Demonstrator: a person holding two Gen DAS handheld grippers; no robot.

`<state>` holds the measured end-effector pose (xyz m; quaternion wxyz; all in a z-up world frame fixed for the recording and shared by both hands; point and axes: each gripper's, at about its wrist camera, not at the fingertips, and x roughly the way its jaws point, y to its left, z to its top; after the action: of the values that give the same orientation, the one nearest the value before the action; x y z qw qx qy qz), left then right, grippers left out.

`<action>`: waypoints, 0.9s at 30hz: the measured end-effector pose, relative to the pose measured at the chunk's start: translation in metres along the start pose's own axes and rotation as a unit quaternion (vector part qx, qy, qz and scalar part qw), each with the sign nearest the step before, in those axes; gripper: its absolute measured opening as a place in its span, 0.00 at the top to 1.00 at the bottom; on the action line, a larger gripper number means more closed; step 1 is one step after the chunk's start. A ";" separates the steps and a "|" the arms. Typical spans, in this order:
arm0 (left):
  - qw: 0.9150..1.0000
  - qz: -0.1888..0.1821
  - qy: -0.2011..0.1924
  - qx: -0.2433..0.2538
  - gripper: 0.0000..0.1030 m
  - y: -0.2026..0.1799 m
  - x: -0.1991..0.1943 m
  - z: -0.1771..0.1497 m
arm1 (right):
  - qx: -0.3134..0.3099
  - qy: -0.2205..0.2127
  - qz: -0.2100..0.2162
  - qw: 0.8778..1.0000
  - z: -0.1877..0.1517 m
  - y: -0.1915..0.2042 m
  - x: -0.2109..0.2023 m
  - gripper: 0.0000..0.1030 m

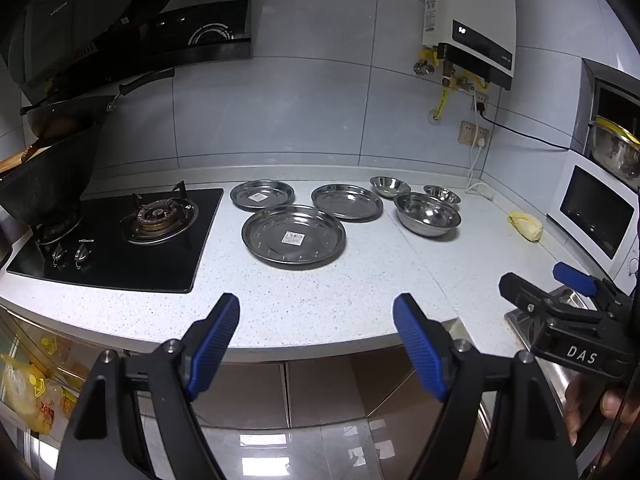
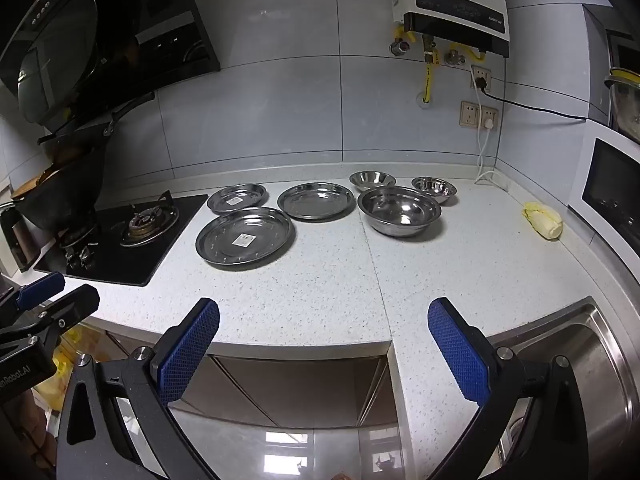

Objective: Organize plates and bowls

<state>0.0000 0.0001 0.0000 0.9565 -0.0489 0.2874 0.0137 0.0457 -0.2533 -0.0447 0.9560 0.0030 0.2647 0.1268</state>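
Our left gripper (image 1: pixel 316 320) and right gripper (image 2: pixel 324 324) gape wide, empty. We approach the near plate (image 1: pixel 293 236) low, pinching its rim squarely. The bowls (image 2: pixel 399 210) wait further right.

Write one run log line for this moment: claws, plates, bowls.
left claw: open, empty | right claw: open, empty | plates: three, apart on counter | bowls: three, unstacked | step: not begun
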 end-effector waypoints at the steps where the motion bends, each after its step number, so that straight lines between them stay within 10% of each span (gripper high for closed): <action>1: 1.000 0.001 -0.001 0.001 0.23 0.000 0.000 0.000 | 0.000 0.000 -0.001 1.000 0.000 0.001 0.000 0.01; 27: 1.000 0.000 0.006 -0.003 0.23 0.001 0.000 -0.005 | -0.001 0.003 -0.002 1.000 0.000 0.012 0.002 0.01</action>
<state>-0.0023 0.0011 -0.0042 0.9545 -0.0519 0.2934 0.0143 0.0445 -0.2414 -0.0448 0.9553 0.0016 0.2677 0.1250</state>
